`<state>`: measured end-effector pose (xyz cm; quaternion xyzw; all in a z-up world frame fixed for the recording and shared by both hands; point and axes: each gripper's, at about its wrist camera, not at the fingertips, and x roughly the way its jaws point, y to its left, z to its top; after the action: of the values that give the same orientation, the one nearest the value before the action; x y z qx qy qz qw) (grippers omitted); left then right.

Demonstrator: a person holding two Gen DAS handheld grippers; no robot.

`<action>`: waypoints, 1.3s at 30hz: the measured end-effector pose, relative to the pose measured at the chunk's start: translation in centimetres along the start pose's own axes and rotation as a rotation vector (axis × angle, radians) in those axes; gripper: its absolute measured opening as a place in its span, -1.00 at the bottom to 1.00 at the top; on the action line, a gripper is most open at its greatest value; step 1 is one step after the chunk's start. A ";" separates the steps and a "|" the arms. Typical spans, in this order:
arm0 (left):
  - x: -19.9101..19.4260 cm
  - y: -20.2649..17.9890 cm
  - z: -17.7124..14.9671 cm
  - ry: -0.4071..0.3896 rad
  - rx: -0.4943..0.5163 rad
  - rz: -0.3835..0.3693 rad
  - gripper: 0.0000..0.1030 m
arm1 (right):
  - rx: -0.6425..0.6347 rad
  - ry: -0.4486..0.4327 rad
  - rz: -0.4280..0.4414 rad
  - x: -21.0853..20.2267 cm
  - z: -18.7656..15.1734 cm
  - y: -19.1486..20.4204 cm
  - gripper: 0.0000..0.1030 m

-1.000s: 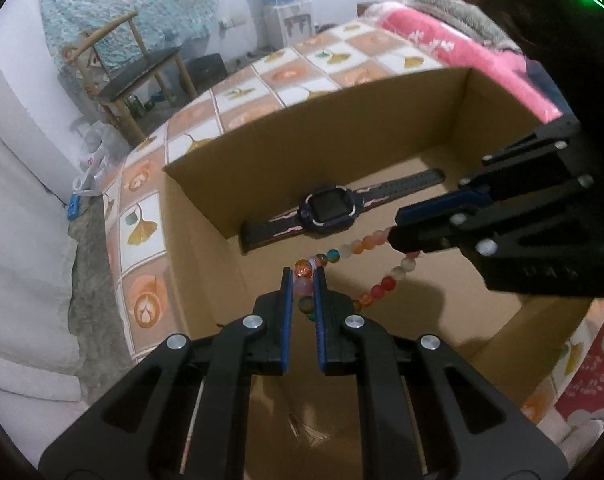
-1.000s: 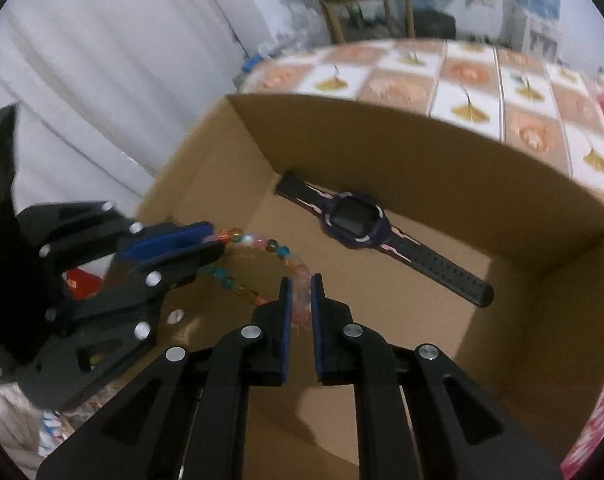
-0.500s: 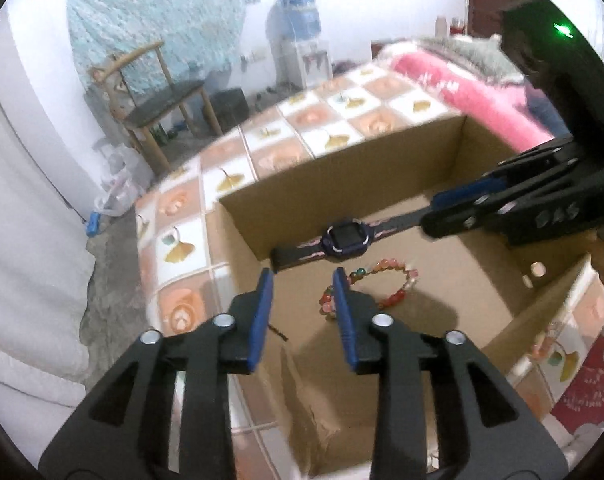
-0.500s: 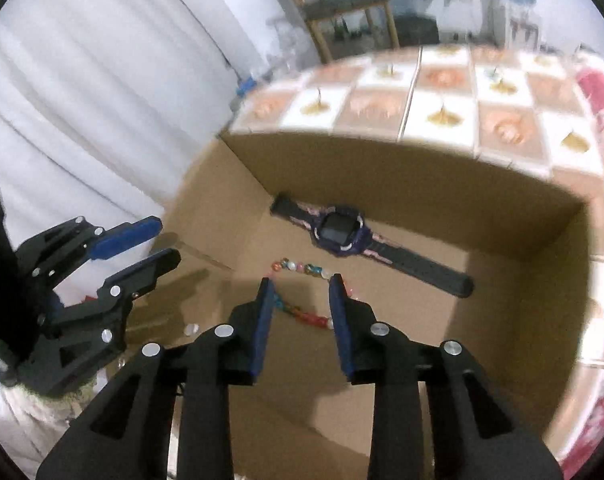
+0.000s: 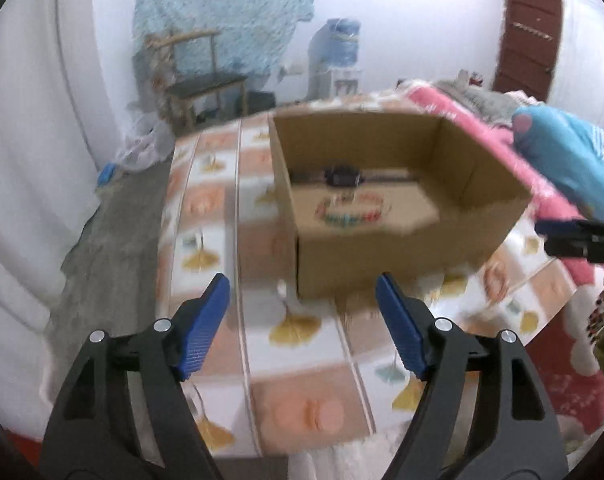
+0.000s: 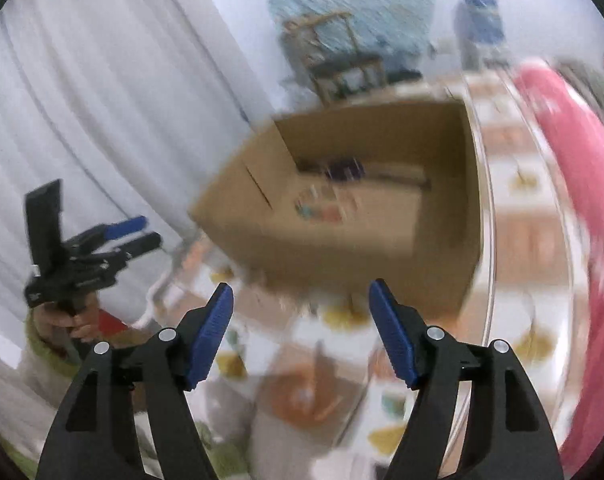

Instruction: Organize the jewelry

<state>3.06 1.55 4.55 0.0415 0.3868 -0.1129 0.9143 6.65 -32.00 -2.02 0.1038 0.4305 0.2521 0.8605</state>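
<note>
Light, limp string of beads, likely to slump and slide off smooth pads; best pinched across the strand at two spots. Bracelet (image 5: pixel 350 210) lying flat on the floor of the cardboard box (image 5: pixel 402 256), just in front of the watch (image 5: pixel 342 176) by the far wall. Left tongs (image 5: pixel 302 308) and right tongs (image 6: pixel 299 308) both released, jaws having just been opening, nothing between them. Both held outside the box, on its near side above the patterned bedcover (image 5: pixel 302 344), bracelet well apart from either
</note>
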 end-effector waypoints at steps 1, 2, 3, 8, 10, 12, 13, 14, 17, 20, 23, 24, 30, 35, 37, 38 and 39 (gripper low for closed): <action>0.5 -0.3 -0.8 0.014 -0.004 0.005 0.40 | 0.027 0.020 -0.003 0.9 -1.2 -0.2 0.33; 1.2 -0.6 -1.8 0.035 -0.009 0.011 0.40 | 0.042 0.036 -0.012 1.7 -2.1 -0.3 0.33; 1.9 -0.9 -2.6 0.050 -0.010 0.020 0.40 | 0.048 0.039 -0.028 2.0 -2.8 -0.2 0.33; 3.6 -1.2 -3.1 0.022 -0.002 0.069 0.40 | 0.026 -0.006 -0.113 2.5 -2.4 0.1 0.32; 4.1 -0.6 -2.2 -0.015 -0.005 0.116 0.40 | 0.025 -0.027 -0.127 2.5 -1.5 -0.4 0.23; 4.7 0.1 -1.3 -0.036 -0.025 0.148 0.40 | 0.047 -0.034 -0.124 3.0 -0.6 -1.0 0.05; 5.1 0.6 -0.9 -0.039 -0.036 0.155 0.40 | 0.070 -0.032 -0.107 3.6 0.1 -1.6 0.01; 5.5 1.0 -0.6 -0.037 -0.048 0.164 0.40 | 0.085 -0.030 -0.097 4.1 0.3 -1.9 -0.07; 6.6 2.1 0.0 -0.027 -0.074 0.169 0.44 | 0.142 -0.017 -0.063 5.5 1.1 -3.1 -0.24; 6.9 2.7 0.2 -0.031 -0.082 0.145 0.44 | 0.184 -0.026 -0.031 5.9 1.4 -4.1 -0.29; 7.3 3.0 0.4 -0.031 -0.072 0.141 0.44 | 0.217 -0.028 -0.001 6.3 1.9 -4.9 -0.29; 7.5 3.0 0.5 -0.030 -0.067 0.138 0.44 | 0.218 -0.029 -0.002 6.5 2.1 -5.0 -0.29; 8.0 2.8 0.8 -0.029 -0.068 0.094 0.44 | 0.215 -0.040 -0.033 6.8 2.8 -5.6 -0.29; 7.9 3.0 0.3 -0.001 -0.074 0.051 0.44 | 0.154 -0.050 -0.050 5.1 2.1 -4.6 -0.29; 7.7 3.1 -0.4 0.029 -0.084 -0.004 0.50 | 0.107 -0.033 -0.053 4.5 1.2 -3.4 -0.26; 7.8 3.0 -0.8 0.052 -0.083 -0.032 0.53 | 0.087 -0.012 -0.047 4.4 0.5 -2.7 -0.19; 7.9 2.8 -1.3 0.072 -0.080 -0.053 0.54 | 0.079 0.005 -0.041 4.5 -0.1 -2.4 -0.16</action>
<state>8.15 3.10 -2.01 -0.0015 0.4248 -0.1201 0.8973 9.66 -31.66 -6.11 0.1283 0.4441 0.2176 0.8597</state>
